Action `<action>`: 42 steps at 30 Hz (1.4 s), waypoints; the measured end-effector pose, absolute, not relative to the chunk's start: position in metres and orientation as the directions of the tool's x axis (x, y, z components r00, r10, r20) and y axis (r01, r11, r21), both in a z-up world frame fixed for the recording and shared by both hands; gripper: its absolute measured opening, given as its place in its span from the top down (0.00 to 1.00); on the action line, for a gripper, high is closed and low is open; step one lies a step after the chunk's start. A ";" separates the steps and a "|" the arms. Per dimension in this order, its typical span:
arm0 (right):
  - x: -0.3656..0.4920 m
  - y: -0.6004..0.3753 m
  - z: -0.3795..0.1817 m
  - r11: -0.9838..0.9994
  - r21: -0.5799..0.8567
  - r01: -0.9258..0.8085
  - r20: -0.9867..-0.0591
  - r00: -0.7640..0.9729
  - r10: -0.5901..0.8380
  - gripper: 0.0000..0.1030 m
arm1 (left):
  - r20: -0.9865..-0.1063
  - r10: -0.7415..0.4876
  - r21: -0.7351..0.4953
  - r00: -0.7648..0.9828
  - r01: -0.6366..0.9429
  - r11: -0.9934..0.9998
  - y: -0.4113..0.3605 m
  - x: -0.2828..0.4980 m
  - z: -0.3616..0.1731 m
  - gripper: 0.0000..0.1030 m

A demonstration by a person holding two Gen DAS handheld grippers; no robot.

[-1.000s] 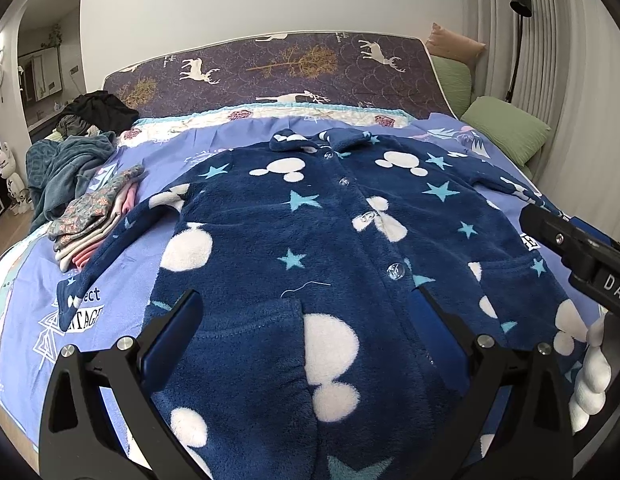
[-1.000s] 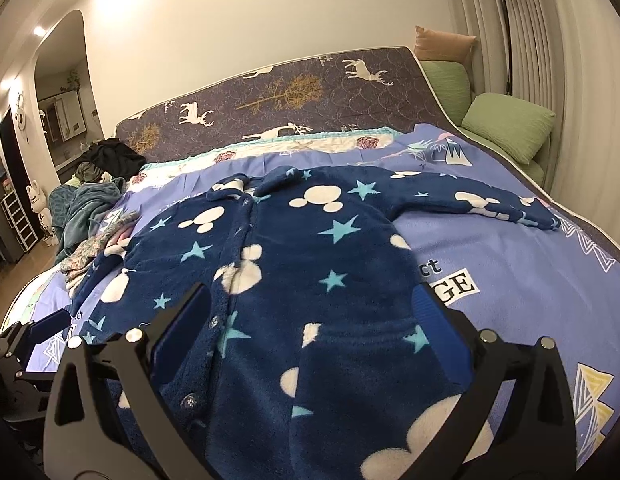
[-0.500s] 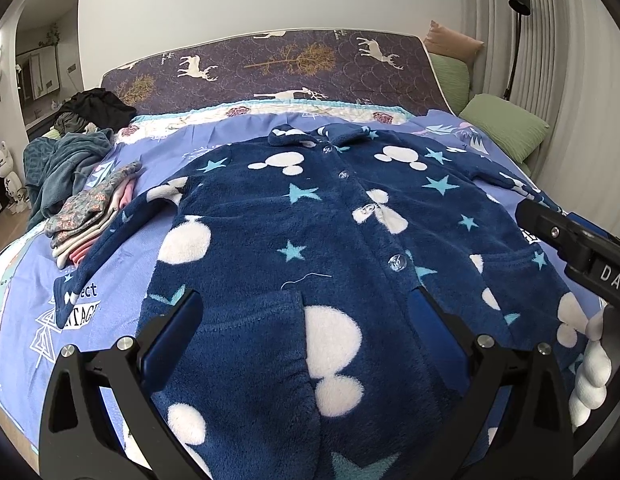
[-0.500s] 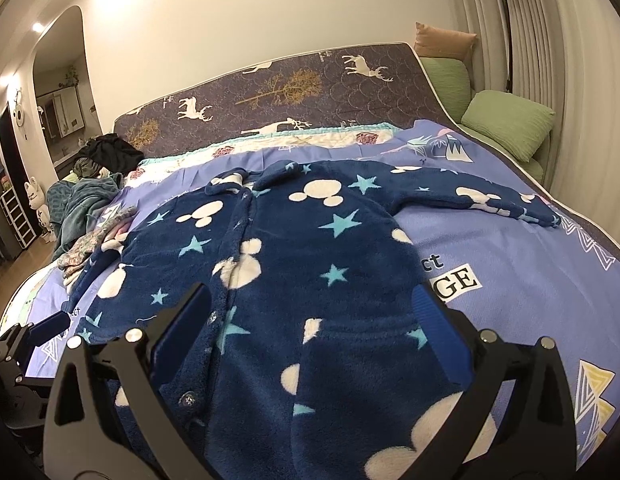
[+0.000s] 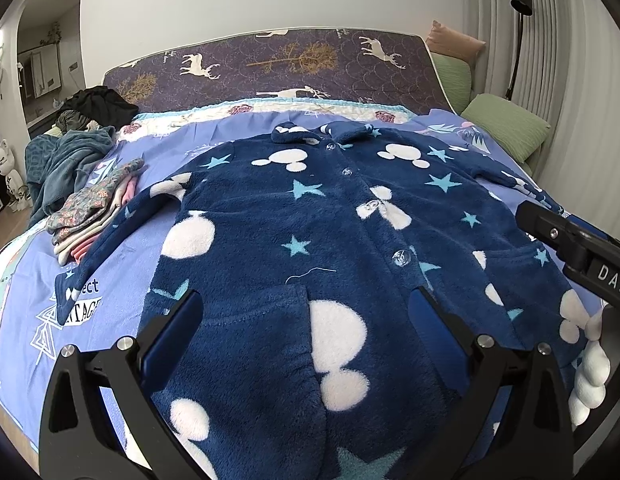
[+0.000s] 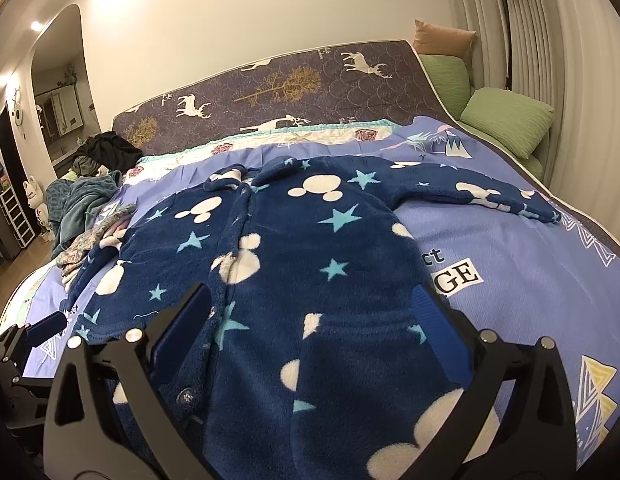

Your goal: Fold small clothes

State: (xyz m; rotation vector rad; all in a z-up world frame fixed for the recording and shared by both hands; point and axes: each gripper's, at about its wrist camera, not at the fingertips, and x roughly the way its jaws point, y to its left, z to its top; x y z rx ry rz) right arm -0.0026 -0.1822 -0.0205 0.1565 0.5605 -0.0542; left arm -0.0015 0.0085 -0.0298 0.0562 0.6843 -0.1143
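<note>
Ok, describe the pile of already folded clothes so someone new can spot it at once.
Start at the bed with the lilac printed cover. Spread across its middle lies the navy fleece top; follow that top's sleeve on the picture's left. Beside it sits the small folded stack: neat, flat, floral grey on top with pink and cream layers beneath, unlike the rumpled teal and black heap behind it.

both views nearer fleece jacket (image 5: 310, 240), higher
</note>
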 end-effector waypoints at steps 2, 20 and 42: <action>-0.003 -0.182 -0.021 0.987 0.132 0.091 -0.532 0.846 -0.007 0.02 | -0.635 -0.083 0.019 0.768 0.122 0.992 0.008 -0.001 -0.030 0.01; 0.000 -0.171 -0.024 0.992 0.110 0.067 -0.543 0.840 0.004 0.02 | -0.623 -0.080 0.008 0.778 0.109 0.994 0.014 -0.007 -0.025 0.01; 0.001 -0.165 -0.022 0.994 0.096 0.058 -0.544 0.839 0.004 0.02 | -0.615 -0.098 -0.003 0.782 0.122 0.993 0.017 -0.009 -0.024 0.01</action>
